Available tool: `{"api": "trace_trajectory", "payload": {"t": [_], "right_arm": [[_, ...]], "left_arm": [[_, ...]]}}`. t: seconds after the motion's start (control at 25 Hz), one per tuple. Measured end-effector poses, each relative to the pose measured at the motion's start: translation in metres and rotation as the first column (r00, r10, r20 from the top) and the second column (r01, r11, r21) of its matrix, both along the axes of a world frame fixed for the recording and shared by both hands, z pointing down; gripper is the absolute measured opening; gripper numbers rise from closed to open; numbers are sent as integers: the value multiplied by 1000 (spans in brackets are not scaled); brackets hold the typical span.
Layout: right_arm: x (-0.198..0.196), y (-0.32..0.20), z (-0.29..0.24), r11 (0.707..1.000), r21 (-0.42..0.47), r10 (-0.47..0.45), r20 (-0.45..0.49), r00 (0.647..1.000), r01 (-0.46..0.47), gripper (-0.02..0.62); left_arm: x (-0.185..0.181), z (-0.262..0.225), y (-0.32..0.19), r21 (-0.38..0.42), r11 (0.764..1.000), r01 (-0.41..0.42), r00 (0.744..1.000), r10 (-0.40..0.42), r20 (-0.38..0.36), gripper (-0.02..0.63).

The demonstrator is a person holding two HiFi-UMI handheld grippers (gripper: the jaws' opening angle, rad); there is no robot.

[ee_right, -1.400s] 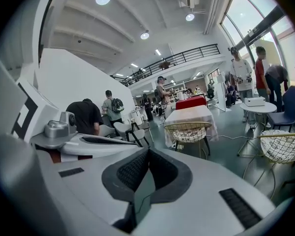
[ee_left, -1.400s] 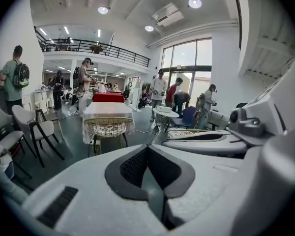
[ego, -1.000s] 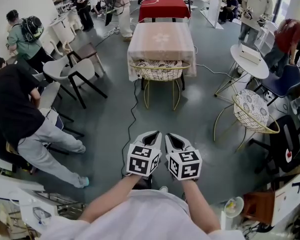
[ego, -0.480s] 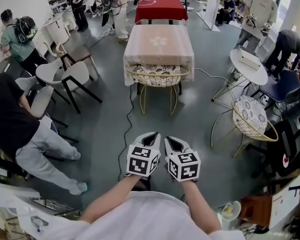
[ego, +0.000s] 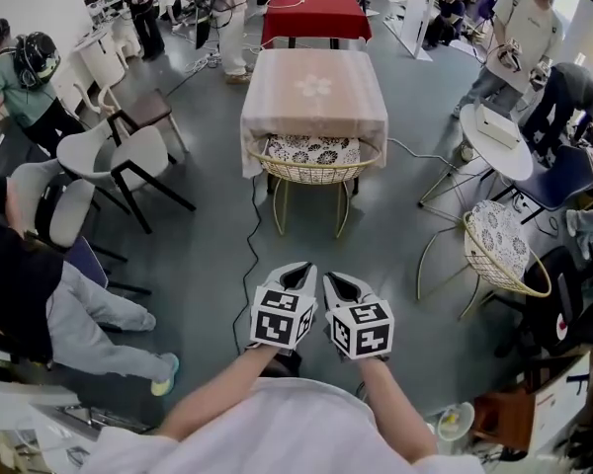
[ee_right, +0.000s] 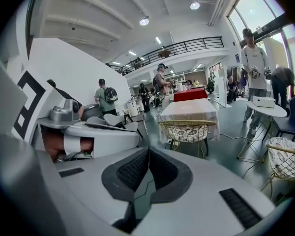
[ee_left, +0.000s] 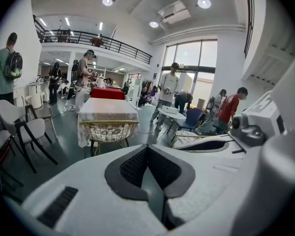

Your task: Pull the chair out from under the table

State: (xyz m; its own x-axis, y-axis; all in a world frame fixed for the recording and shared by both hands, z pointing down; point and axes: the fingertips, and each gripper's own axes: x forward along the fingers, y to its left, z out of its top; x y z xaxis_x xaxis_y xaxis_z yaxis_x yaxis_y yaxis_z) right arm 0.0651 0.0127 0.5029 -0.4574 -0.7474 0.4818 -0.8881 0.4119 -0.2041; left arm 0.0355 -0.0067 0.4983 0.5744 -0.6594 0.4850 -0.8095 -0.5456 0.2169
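The chair (ego: 314, 162) sits well ahead of me, pushed in at the near end of the desk (ego: 314, 89), with its curved back towards me. It is a gold wire basket on thin metal legs, with a patterned cushion (ego: 313, 150) in the seat. I judge it light and stiff, so it should slide rather than need lifting. The top rim looks smooth and could slip in a pinch grip. I would take that rim either side of its middle, one tool each, and leave the soft cushion alone.

The left tool (ego: 296, 271) and right tool (ego: 340, 280) are side by side in front of me. Both have their jaws fully together and hold nothing, nowhere near the chair yet.

The cloth (ego: 261, 144) hangs over the front of the seat, so I cannot see the front legs or how far under they go. A dark cable (ego: 253, 227) runs on the floor by the near left leg, and I cannot tell whether it touches it.
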Motion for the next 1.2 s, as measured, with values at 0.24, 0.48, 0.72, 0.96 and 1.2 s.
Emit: {"api": "trace_trajectory", "payload": {"t": [0.24, 0.48, 0.72, 0.96, 1.2], "right_arm": [[-22, -44, 1, 1000, -10, -2, -9, 1000, 2, 3], [-40, -79, 3, 1000, -15, -10, -16, 1000, 9, 3], [-48, -105, 0, 1000, -11, -2, -8, 1000, 2, 2], [-48, -119, 4, 1000, -15, 12, -17, 1000, -12, 2], [-48, -134, 8, 1000, -16, 10, -36, 999, -11, 3]], "left_arm": [[-17, -1, -42, -5, 1000, -17, 1000, 17, -2, 5], [-33, 1, -79, -9, 1000, -24, 1000, 24, -2, 5], [-39, 2, -109, -3, 998, -55, 998, 55, -10, 5], [-42, 8, -123, -11, 998, -65, 998, 65, -20, 5], [-46, 15, -135, -17, 998, -68, 998, 68, -6, 5]]}}
